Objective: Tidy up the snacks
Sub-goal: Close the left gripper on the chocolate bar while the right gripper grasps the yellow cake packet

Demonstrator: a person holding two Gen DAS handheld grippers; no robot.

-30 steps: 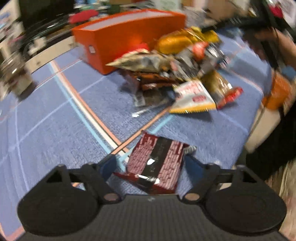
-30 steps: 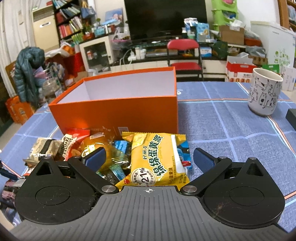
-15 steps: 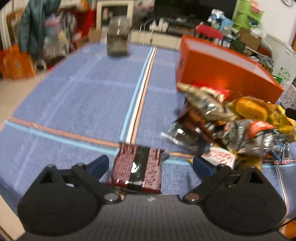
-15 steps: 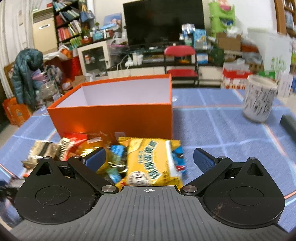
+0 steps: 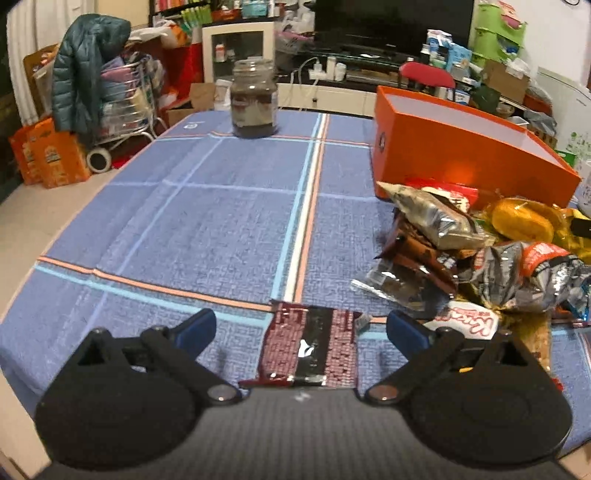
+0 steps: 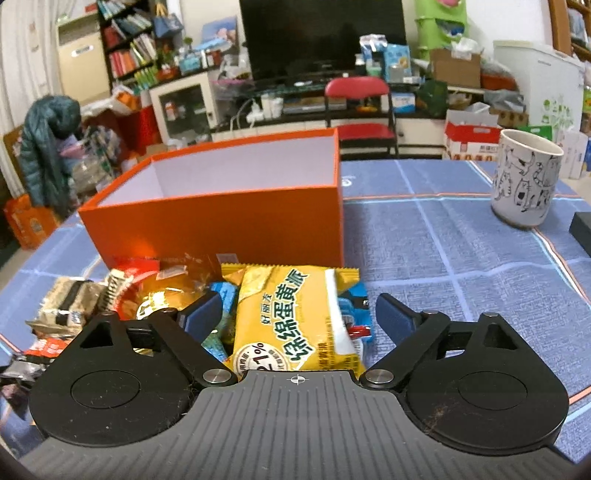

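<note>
Cluttered room: dark television (image 6: pixel 321 35), red chair (image 6: pixel 357 88), seemingly bookshelves (image 6: pixel 125 48).

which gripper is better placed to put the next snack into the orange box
Right, likely. The right gripper is open around the yellow packet, just before the orange box. The left gripper brackets a dark red packet farther from it.

Lived-in home living room; television (image 6: pixel 321 37), bookshelf (image 6: pixel 127 55), cluttered boxes (image 6: pixel 458 68).

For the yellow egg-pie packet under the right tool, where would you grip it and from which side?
Grip the yellow packet across its long side edges at mid-length, coming from its near end. It lies flat on top of the pile, lengthwise between the right tool's open fingers, which already flank it.
</note>
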